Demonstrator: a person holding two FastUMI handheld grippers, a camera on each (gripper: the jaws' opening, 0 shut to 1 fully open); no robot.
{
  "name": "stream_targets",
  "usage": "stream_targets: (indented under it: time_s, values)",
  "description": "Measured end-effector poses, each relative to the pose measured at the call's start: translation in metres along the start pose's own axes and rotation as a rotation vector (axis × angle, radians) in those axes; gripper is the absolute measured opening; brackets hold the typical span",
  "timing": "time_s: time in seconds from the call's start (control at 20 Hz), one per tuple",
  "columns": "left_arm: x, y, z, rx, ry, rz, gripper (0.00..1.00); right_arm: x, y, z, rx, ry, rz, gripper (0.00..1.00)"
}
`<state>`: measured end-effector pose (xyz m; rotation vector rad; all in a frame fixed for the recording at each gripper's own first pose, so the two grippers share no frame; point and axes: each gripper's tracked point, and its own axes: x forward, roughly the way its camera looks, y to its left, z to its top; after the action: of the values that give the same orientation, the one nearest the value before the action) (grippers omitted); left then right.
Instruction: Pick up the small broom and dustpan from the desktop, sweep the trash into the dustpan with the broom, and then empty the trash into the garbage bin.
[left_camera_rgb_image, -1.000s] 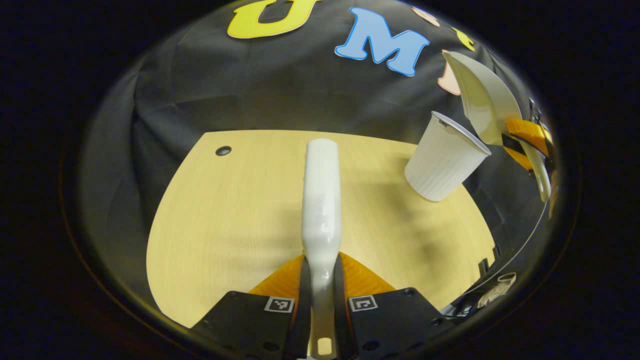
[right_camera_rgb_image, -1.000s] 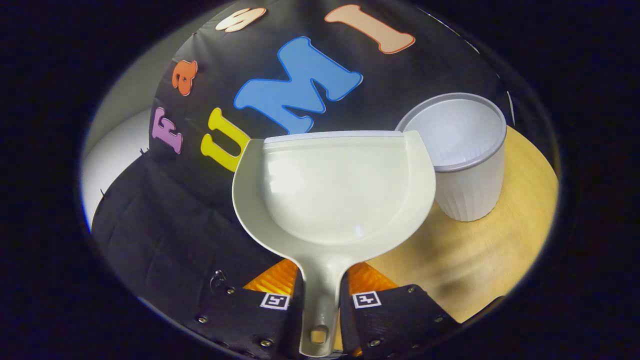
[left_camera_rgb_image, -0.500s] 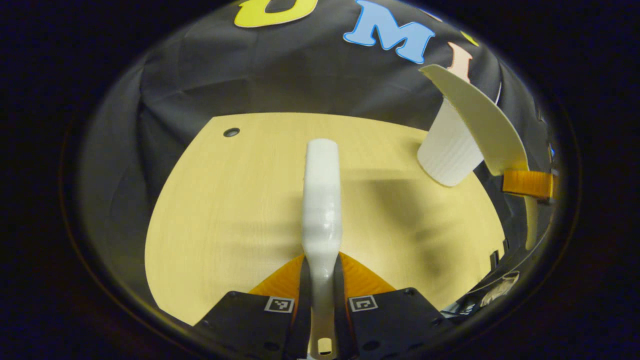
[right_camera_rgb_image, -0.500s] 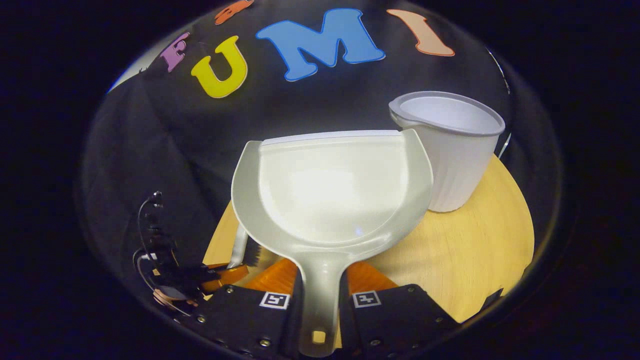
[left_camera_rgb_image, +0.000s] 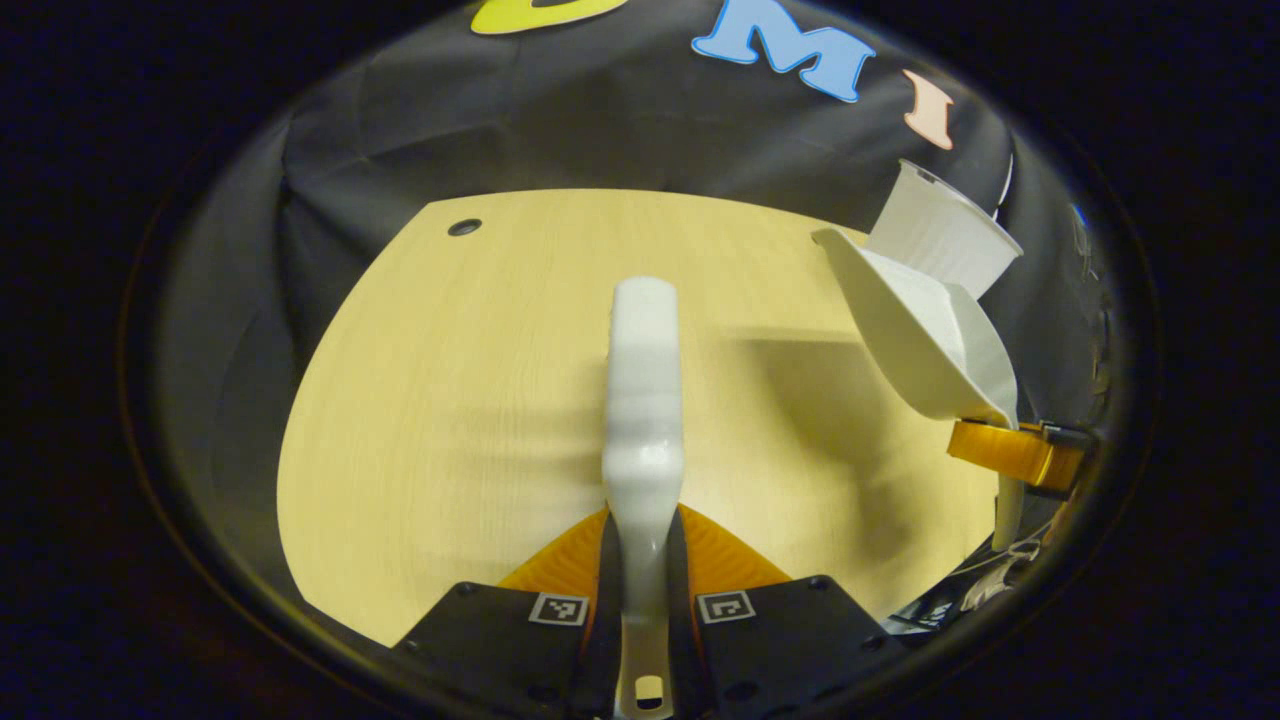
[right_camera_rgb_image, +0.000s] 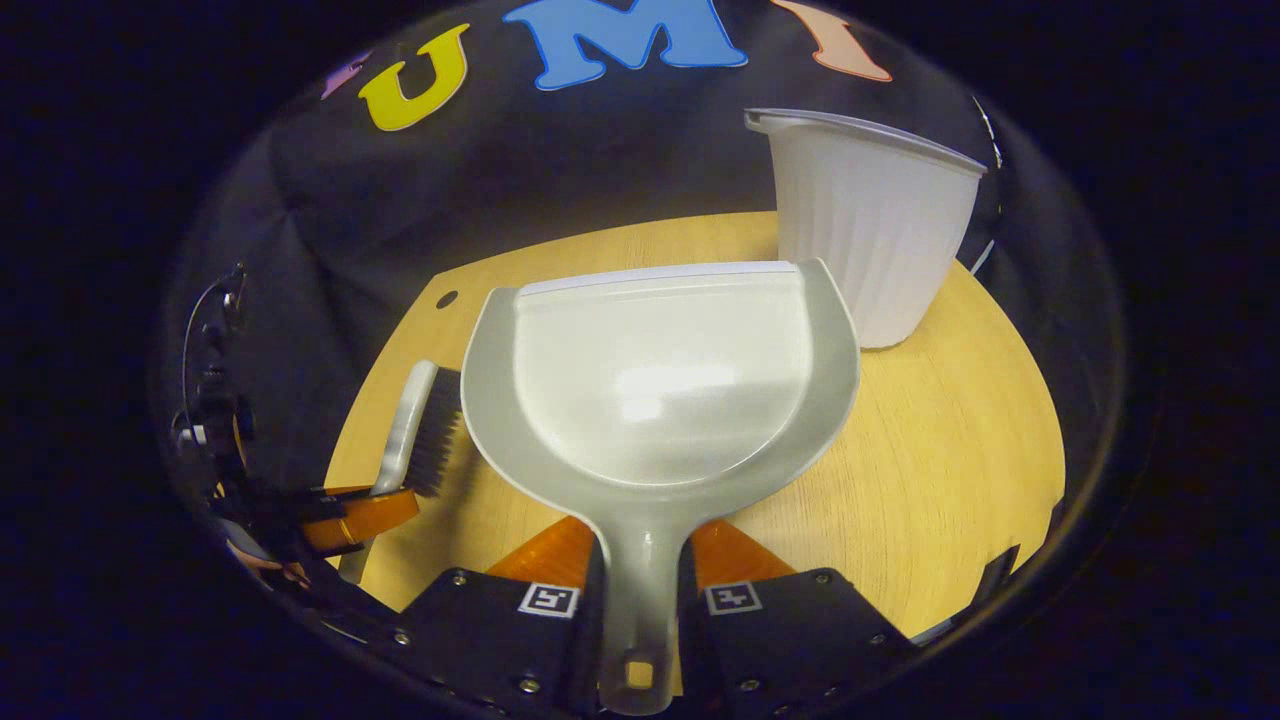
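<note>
My left gripper (left_camera_rgb_image: 641, 545) is shut on the handle of the small white broom (left_camera_rgb_image: 643, 400), whose back runs forward above the wooden desktop (left_camera_rgb_image: 460, 400). In the right gripper view, my right gripper (right_camera_rgb_image: 640, 560) is shut on the handle of the pale dustpan (right_camera_rgb_image: 660, 390), held level over the desktop (right_camera_rgb_image: 950, 440) with nothing in its tray. The left gripper view shows the dustpan (left_camera_rgb_image: 925, 340) at the right, in front of the white ribbed garbage bin (left_camera_rgb_image: 940, 235). The right gripper view shows the broom (right_camera_rgb_image: 415, 430) with dark bristles at the left, and the bin (right_camera_rgb_image: 865, 225) behind the dustpan's right corner.
A small round hole (left_camera_rgb_image: 464, 227) sits near the desktop's far left corner. Black cloth hangs behind the desk on all far sides. Cables (right_camera_rgb_image: 205, 400) trail beside the left gripper at the left of the right gripper view.
The dustpan has come down from beside the bin's rim to a low, level position over the desktop. The broom and left gripper now show beside it in the right gripper view.
</note>
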<state>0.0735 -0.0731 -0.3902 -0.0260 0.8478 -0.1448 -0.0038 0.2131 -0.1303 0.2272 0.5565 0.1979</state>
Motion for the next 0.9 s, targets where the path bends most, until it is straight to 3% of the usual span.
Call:
stream_targets:
  time_s: [0.3, 0.9]
  values:
    - [0.014, -0.006, -0.022, 0.005, 0.069, 0.045, 0.27, 0.014, -0.003, -0.029, 0.030, 0.087, -0.045, 0.31]
    - [0.008, -0.008, -0.018, -0.003, 0.111, 0.081, 0.30, 0.021, -0.006, -0.031, 0.041, 0.114, -0.085, 0.33]
